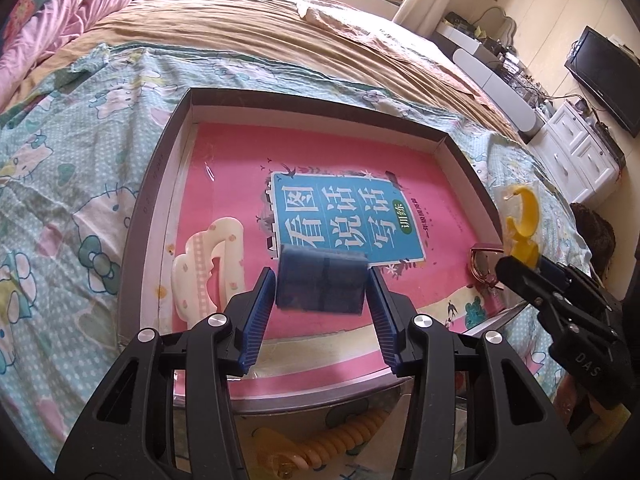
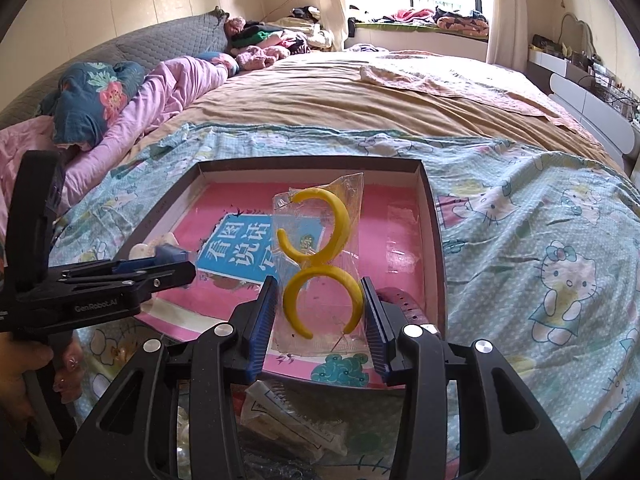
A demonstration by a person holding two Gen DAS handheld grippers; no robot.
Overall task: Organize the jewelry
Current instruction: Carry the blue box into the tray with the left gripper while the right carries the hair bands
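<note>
A shallow dark box (image 1: 168, 132) lined with a pink book cover lies on the bed; it also shows in the right wrist view (image 2: 434, 216). My left gripper (image 1: 322, 286) is shut on a dark blue square pouch (image 1: 322, 284) and holds it above the box's near half. My right gripper (image 2: 320, 312) is shut on a clear packet of yellow hoop earrings (image 2: 316, 264), above the box's near right part; this packet shows at the right in the left wrist view (image 1: 520, 224). A cream cloud-shaped hair clip (image 1: 208, 264) lies in the box's left part.
A rose-gold clasp (image 1: 482, 264) sits at the box's right wall. A pink studded item (image 2: 404, 304) lies at the box's near right corner. Packets and a yellow coil (image 1: 344, 440) lie in front of the box. The bed has a Hello Kitty sheet (image 2: 540, 248).
</note>
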